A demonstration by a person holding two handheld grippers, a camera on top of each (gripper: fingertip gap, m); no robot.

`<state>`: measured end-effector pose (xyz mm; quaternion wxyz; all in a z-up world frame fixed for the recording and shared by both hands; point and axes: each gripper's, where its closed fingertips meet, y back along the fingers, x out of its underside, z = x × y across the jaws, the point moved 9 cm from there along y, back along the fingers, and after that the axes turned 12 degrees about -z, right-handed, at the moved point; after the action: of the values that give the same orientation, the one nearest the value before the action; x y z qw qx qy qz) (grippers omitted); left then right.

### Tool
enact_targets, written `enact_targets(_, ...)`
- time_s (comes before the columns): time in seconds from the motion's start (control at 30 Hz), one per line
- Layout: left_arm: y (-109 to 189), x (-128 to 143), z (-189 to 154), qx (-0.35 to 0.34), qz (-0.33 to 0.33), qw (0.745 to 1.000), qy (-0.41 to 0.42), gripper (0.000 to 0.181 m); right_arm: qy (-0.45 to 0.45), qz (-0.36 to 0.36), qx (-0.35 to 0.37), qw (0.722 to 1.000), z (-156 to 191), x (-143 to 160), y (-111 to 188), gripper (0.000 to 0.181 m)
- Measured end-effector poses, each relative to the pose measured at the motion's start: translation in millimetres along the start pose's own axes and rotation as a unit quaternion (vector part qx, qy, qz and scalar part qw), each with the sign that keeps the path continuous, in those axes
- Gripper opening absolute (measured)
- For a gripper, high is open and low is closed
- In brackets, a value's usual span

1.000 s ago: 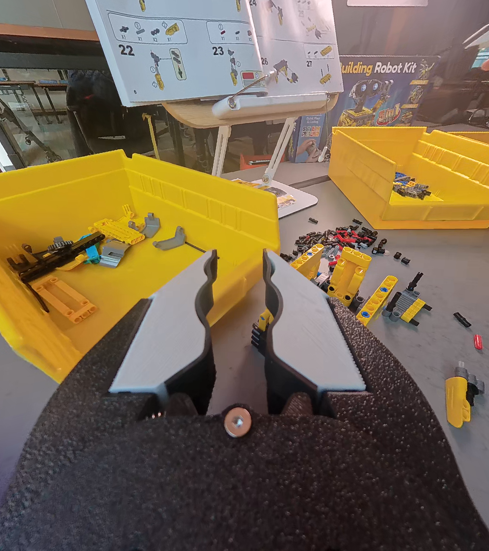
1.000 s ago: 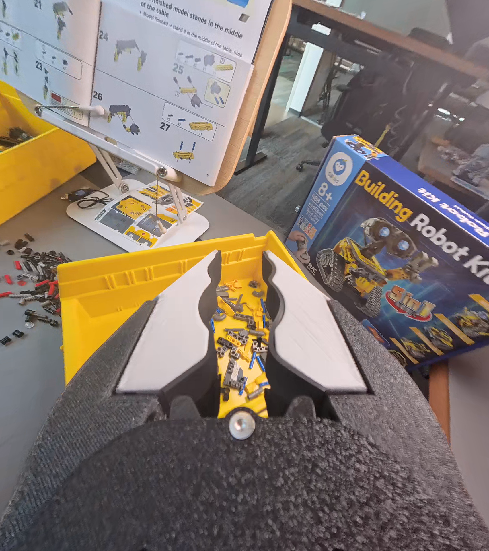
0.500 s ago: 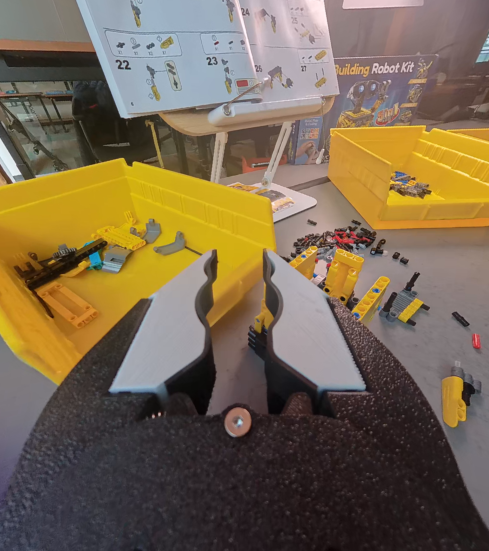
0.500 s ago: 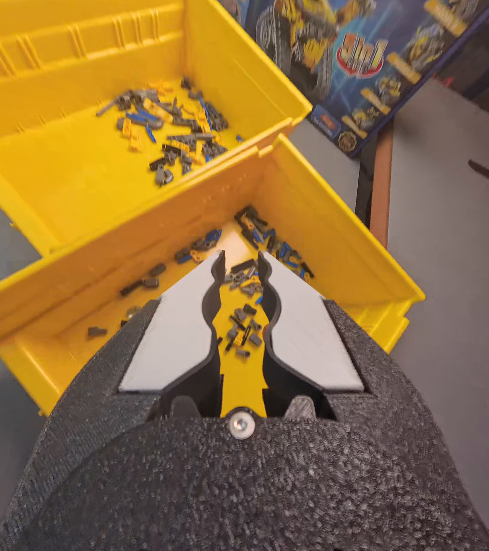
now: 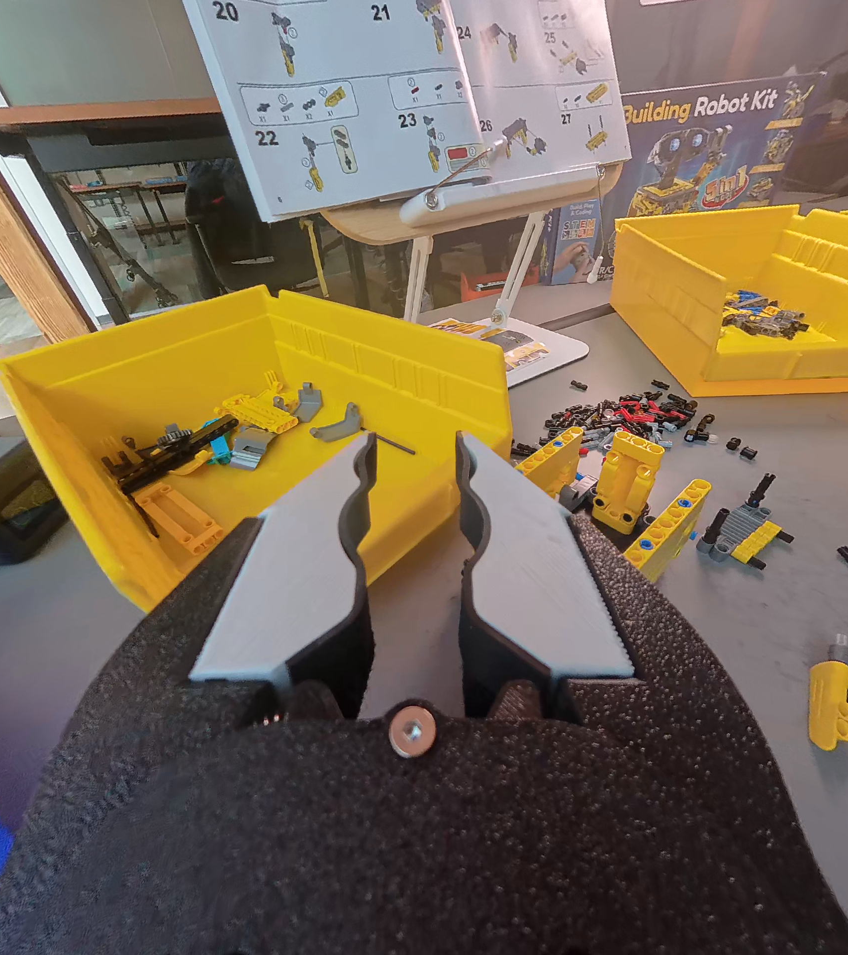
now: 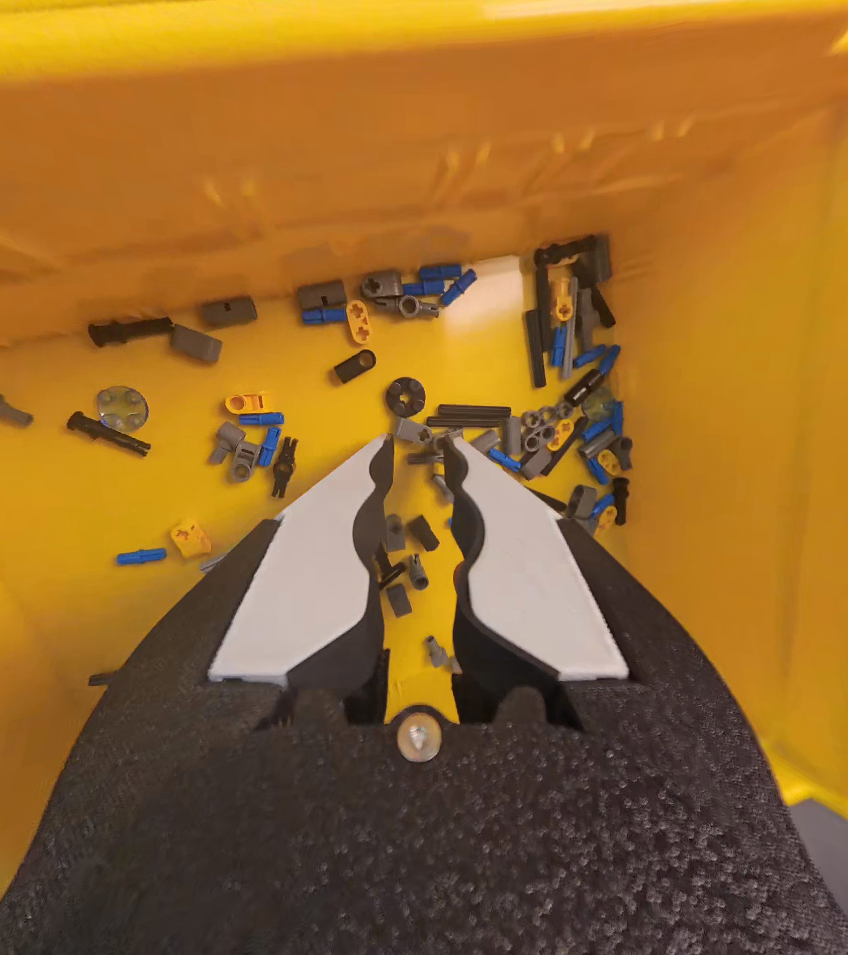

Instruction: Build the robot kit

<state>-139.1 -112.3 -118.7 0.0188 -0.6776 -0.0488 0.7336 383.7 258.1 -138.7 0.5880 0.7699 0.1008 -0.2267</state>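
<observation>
- The right gripper point(image 6: 414, 439) pointed down into a yellow bin point(image 6: 721, 413), its jaws a narrow gap apart and holding nothing, tips just above a scatter of small pins point(image 6: 540, 434) in grey, black and blue on the bin floor.
- The left gripper point(image 5: 414, 439) hovered over a grey table point(image 5: 773, 610), jaws parted and empty, tips at the near wall of another bin point(image 5: 411, 372) that held yellow and black pieces.
- To its right lay loose yellow beams point(image 5: 667, 522) and a heap of small pins; beyond stood a manual point(image 5: 359, 103) on a stand and a kit box point(image 5: 711, 144).
- Half a second earlier the right gripper had been higher, with two bins in view; now one bin filled its view. The left view had risen slightly.
</observation>
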Motion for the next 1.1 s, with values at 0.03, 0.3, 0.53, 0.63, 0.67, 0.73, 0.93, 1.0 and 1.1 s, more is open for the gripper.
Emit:
enact_targets(0.03,1.5,0.2,1.5,-0.005,0.001,1.0,-0.002,0.028,0.006,0.002,-0.016,1.0,-0.1,-1.1,-2.6,0.018)
enact_targets(0.3,2.8,4.8,8.9,-0.023,0.01,1.0,0.001,0.028,0.049,0.021,-0.065,0.996,-2.6,-0.3,-10.3,0.015)
enact_targets(0.53,3.0,5.0,8.2,-0.018,0.01,1.0,0.002,0.028,0.048,-0.021,-0.074,0.996,-1.8,0.0,-2.7,0.015)
enact_targets(0.63,3.2,4.7,7.6,-0.013,0.009,1.0,0.004,0.028,0.064,-0.099,-0.066,0.991,12.9,-19.8,29.0,0.015)
enact_targets(0.67,3.3,4.7,7.4,-0.012,0.008,1.0,0.004,0.028,0.074,-0.135,-0.071,0.986,24.9,-32.6,44.7,0.015)
enact_targets(0.73,3.0,4.6,7.2,-0.01,0.007,1.0,0.005,0.028,0.107,-0.209,-0.094,0.967,61.6,-63.8,76.8,0.015)
enact_targets(0.93,1.6,2.9,4.0,0.003,0.004,1.0,0.006,0.028,0.233,-0.255,-0.187,0.919,208.5,-145.2,79.3,0.015)
enact_targets(1.0,3.8,0.1,2.9,0.006,-0.001,1.0,0.004,0.028,0.243,-0.233,-0.22,0.915,250.4,-158.8,45.3,0.015)
enact_targets(1.1,8.4,-4.2,3.7,0.005,-0.011,1.0,0.003,0.028,0.255,-0.198,-0.245,0.914,291.4,-166.1,-6.3,0.015)
